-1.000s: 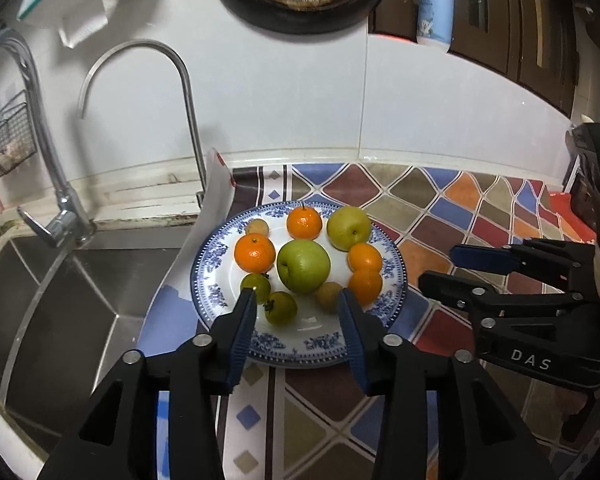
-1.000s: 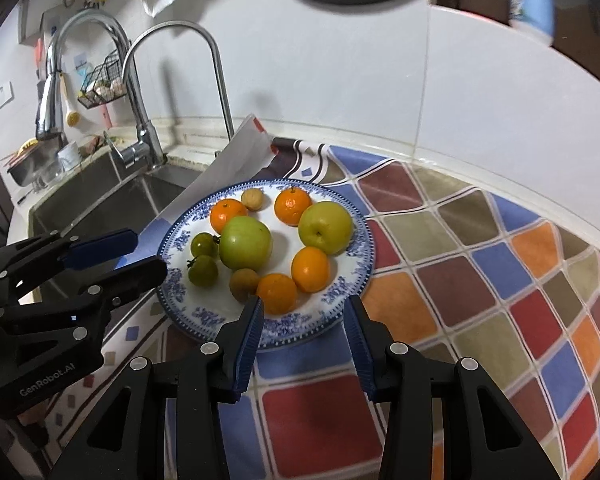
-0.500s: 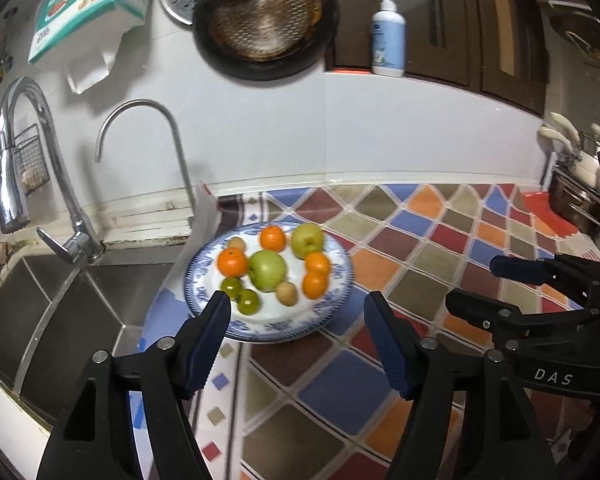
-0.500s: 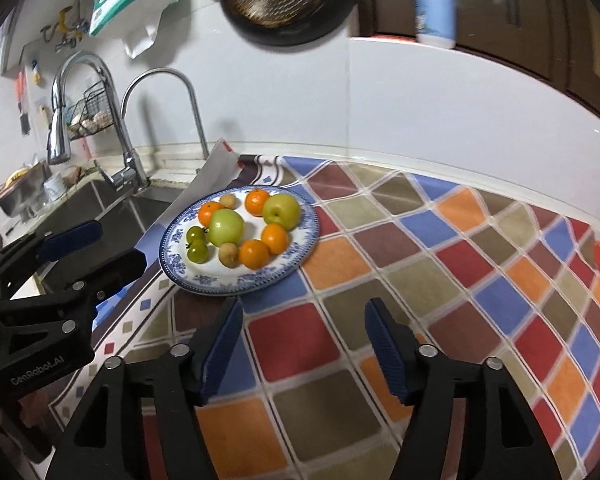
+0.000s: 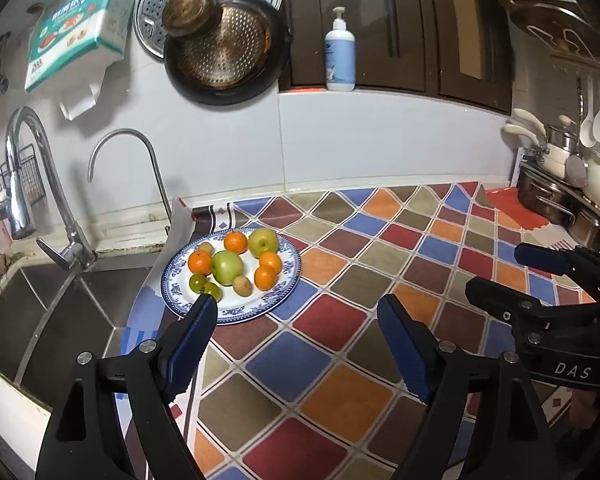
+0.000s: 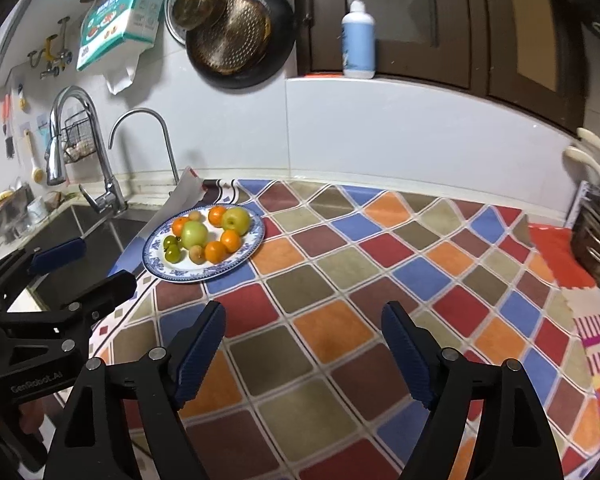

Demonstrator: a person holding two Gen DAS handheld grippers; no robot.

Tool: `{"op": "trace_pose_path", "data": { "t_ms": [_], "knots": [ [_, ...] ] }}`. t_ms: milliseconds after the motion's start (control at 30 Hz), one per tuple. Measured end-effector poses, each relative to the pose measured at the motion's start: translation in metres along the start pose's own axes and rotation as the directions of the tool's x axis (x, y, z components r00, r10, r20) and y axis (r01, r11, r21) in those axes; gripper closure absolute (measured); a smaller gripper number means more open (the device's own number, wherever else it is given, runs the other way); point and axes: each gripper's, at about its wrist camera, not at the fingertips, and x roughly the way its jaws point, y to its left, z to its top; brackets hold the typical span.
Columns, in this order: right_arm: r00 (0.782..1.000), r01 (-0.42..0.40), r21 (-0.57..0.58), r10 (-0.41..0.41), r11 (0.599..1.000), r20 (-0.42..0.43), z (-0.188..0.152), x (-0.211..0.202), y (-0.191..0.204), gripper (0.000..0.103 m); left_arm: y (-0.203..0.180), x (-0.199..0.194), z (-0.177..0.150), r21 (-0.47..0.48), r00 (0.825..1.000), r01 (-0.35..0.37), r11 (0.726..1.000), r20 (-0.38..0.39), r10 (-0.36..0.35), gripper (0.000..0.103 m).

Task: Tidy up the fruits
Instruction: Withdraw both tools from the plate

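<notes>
A blue-and-white plate sits on the chequered mat beside the sink. On it lie two green apples, several oranges, small green fruits and small brown fruits. My left gripper is open and empty, well back from the plate. My right gripper is open and empty, further right over the mat. Each gripper shows in the other's view, the right one and the left one.
A steel sink with two taps lies left of the plate. A pan and a tissue pack hang on the wall. A soap bottle stands on the ledge. Pots stand at the far right.
Both grippers have drawn back and up from the plate and opened wider. The plate and its fruit now look smaller and farther away.
</notes>
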Motion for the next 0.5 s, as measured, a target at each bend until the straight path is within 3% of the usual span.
{"op": "trace_pose_path", "data": {
  "t_ms": [500],
  "knots": [
    [0.999,0.004,0.019,-0.005,1.0,0.042,-0.016,-0.048,-0.014,0.021,-0.021,-0.042,-0.003,0.013,0.997,-0.058,0.998,0.043,0.057,0.011]
  ]
}}
